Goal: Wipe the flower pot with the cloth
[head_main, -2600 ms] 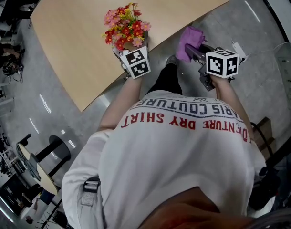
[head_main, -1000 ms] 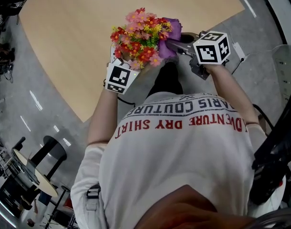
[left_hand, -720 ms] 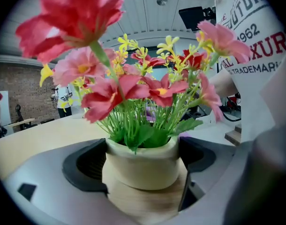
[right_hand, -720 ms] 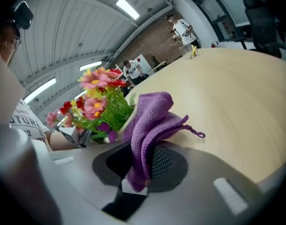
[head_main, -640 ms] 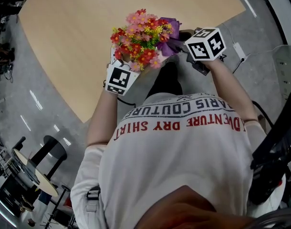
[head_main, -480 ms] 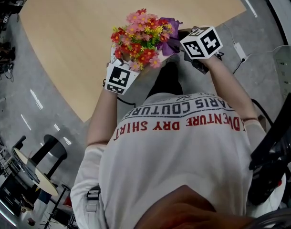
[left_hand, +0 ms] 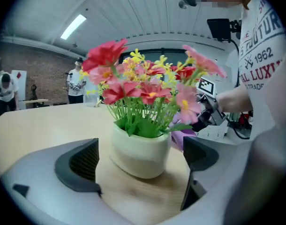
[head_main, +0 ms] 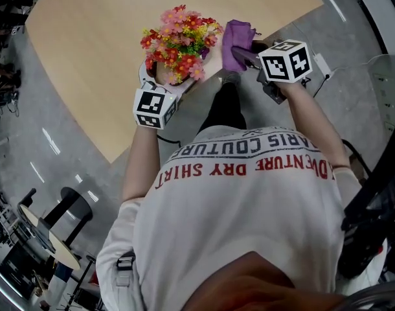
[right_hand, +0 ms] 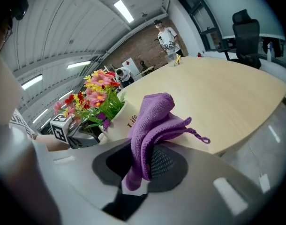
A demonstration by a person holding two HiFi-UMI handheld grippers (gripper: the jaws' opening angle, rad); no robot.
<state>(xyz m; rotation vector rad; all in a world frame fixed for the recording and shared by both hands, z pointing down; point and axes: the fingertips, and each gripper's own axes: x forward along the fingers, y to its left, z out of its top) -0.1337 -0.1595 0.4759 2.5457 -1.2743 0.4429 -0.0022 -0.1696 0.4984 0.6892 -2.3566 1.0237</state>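
Wiping of the flower pot [left_hand: 139,156], shown at the point where the cloth [right_hand: 154,121] is about to meet the wall. The pot, a pale rounded vessel filled with red, pink and yellow artificial flowers [left_hand: 143,88], stands upright on the wooden table [head_main: 87,44], with the table's near edge just in front of it.

The left gripper [left_hand: 142,146] brackets the pot. Its jaws are opening, the pot stands between them, and a gap shows on either side of the pot, so neither pad presses on it. The right gripper [right_hand: 140,165] is just to the right of the pot and is clamped on a fold of the purple cloth. The loose bulk of the cloth rises above the jaws and leans toward the pot. Whether cloth and pot touch cannot be settled from these views; they appear just apart.

For a clean wipe, the free fold, not the hard jaw tips, should meet the pot's wall below the rim. The stroke should follow the curve of the wall, under the overhanging blooms. With the left jaws slack, sideways pressure could slide or tip the light pot. It therefore seems wise either to close them lightly on the pot or to use the far jaw as a backstop against the push.
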